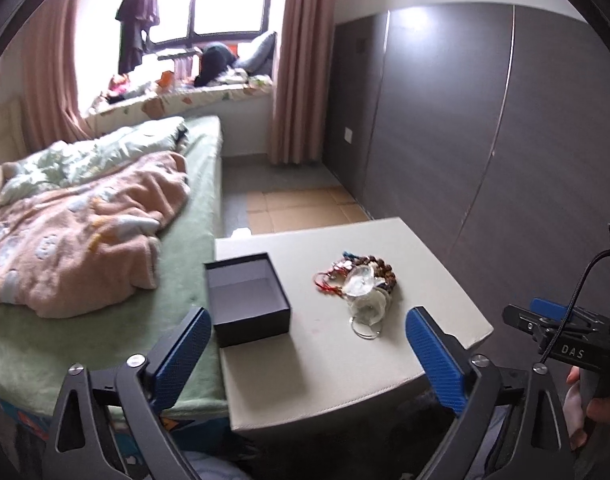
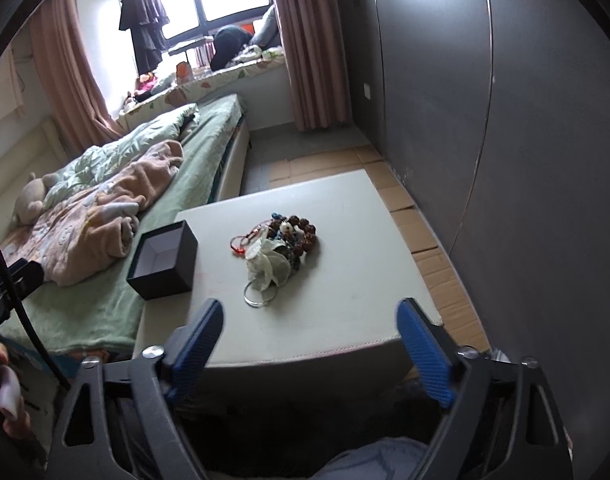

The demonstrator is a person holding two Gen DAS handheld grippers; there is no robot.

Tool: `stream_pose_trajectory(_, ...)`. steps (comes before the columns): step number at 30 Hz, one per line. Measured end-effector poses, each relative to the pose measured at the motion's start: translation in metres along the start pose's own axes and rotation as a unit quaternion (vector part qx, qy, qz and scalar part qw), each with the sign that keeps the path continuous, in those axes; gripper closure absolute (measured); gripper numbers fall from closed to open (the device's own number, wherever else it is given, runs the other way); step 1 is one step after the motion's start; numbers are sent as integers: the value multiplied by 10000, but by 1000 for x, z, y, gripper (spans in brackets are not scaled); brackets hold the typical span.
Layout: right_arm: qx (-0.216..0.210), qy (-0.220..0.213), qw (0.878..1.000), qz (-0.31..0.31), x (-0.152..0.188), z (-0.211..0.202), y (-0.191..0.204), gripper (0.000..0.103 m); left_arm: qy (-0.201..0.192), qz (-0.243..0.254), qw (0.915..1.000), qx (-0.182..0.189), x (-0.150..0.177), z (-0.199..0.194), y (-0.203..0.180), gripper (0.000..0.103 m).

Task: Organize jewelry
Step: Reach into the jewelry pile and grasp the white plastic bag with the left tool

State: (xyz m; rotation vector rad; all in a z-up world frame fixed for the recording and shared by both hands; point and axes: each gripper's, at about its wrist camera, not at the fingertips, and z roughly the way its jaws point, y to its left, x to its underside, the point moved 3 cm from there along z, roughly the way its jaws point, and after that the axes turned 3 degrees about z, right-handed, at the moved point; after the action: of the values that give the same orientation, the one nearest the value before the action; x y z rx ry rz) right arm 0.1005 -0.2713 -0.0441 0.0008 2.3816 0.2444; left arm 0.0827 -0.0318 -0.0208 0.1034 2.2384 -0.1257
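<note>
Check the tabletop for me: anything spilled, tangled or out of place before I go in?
Yes: the jewelry lies in one tangled heap mid-table, with beaded bracelets, red cord, a crumpled sheer pouch and a metal ring overlapping. The black box beside it stands open and empty. Nothing has fallen off the table, and nothing looks broken.

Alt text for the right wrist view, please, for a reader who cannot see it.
A tangled jewelry pile lies on a pale table, an empty dark box to its left. The right gripper is open near the table's front edge, holding nothing. A bed stands behind.
</note>
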Motion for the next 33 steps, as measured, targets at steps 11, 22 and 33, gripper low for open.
stream_pose_trajectory(11, -406, 688, 9952, 565, -15, 74, -30, 50, 712, -83, 9955, 614, -13, 95, -12, 23)
stream_pose_trajectory(22, -810, 1085, 9850, 1067, -29, 142, -50, 64, 1211, 41, 9868, 1072, -24, 174, -43, 29)
stream_pose_trajectory(33, -1277, 1102, 9735, 1542, -21, 183, -57, 65, 1865, 237, 9751, 1180, -7, 241, -64, 55)
